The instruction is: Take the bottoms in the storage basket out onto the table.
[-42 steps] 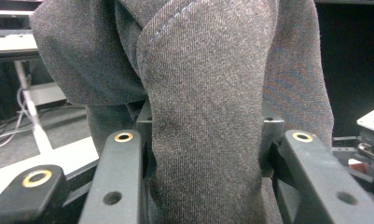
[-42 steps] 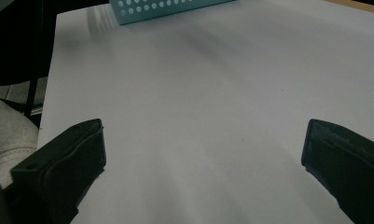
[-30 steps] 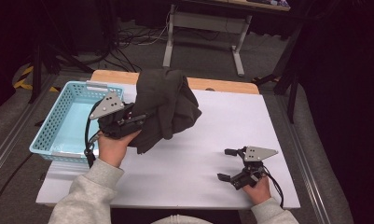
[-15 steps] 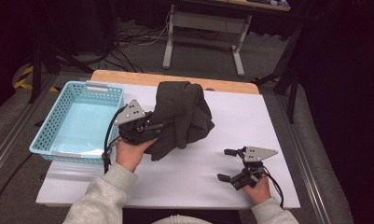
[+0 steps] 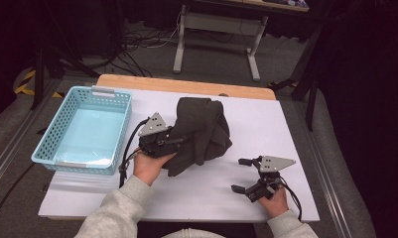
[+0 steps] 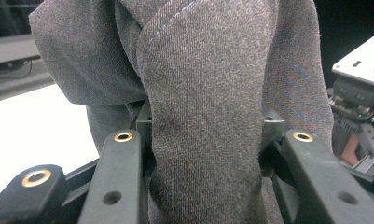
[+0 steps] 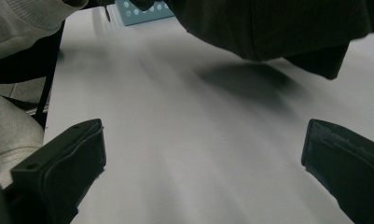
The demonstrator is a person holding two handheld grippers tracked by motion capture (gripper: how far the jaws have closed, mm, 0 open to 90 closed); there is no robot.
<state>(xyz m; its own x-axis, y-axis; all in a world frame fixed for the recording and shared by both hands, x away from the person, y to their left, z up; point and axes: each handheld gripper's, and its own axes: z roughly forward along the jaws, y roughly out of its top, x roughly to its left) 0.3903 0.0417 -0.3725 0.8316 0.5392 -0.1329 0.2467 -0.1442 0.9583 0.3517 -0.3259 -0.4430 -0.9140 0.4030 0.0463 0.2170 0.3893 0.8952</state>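
The dark grey garment (image 5: 201, 134) lies bunched mid-table, right of the blue basket (image 5: 82, 130) at the left edge. The left gripper (image 6: 208, 154) has its jaws clamped on a fold. The right gripper (image 7: 201, 158) has jaws wide apart above bare table (image 7: 189, 140).

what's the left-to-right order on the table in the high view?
blue basket → left gripper, its fingers shut on the cloth → dark grey cloth → right gripper, open on the white tabletop.
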